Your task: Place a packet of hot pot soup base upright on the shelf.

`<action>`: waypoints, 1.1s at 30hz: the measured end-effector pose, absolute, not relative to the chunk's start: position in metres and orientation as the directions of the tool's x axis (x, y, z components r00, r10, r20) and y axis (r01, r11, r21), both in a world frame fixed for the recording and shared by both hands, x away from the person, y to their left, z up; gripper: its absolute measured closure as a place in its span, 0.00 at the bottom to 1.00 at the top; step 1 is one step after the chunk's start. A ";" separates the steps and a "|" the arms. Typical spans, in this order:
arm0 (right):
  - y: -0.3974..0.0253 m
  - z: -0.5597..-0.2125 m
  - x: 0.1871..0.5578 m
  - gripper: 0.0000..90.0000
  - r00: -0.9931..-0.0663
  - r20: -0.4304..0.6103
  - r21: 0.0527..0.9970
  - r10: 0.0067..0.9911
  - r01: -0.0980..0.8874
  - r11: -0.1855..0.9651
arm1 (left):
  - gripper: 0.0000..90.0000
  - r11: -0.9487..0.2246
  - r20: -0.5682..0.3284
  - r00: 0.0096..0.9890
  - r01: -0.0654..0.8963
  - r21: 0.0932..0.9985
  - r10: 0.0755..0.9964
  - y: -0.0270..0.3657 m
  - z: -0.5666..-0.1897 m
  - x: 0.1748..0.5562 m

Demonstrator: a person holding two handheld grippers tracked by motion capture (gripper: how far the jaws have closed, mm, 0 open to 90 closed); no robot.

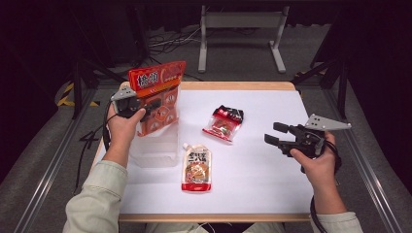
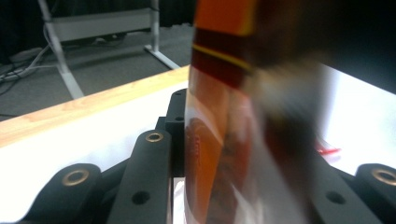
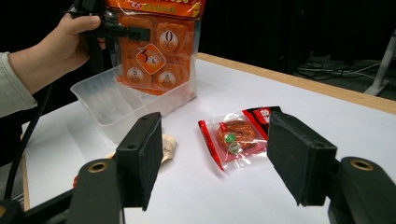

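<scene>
Left gripper clamped on the orange snack bag — bag upright, lower edge inside the clear plastic tub at about nine o'clock on the white table. Right gripper at three o'clock, jaws wide, holding nothing. Near centre, a small red packet; at six o'clock from it, a spouted sauce pouch lying flat — both apart from the tub.
</scene>
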State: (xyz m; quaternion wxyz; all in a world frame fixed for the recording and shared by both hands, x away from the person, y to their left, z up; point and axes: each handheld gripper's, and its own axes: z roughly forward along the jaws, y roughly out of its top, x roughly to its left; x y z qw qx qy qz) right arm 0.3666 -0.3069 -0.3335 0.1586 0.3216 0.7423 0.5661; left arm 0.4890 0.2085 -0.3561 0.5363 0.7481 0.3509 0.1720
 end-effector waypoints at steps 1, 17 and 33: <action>-0.307 -0.334 0.367 0.42 -0.744 0.129 0.942 0.656 0.299 0.153 | 0.78 -0.188 -0.115 0.700 0.341 0.921 0.705 0.208 -0.355 0.488; -0.305 -0.337 0.369 0.41 -0.745 0.144 0.937 0.652 0.314 0.151 | 0.78 -0.267 -0.132 0.690 0.440 0.857 0.712 0.216 -0.370 0.484; -0.306 -0.341 0.372 0.40 -0.739 0.155 0.935 0.655 0.325 0.145 | 0.11 -0.120 -0.164 0.599 0.406 0.906 0.784 0.228 -0.362 0.468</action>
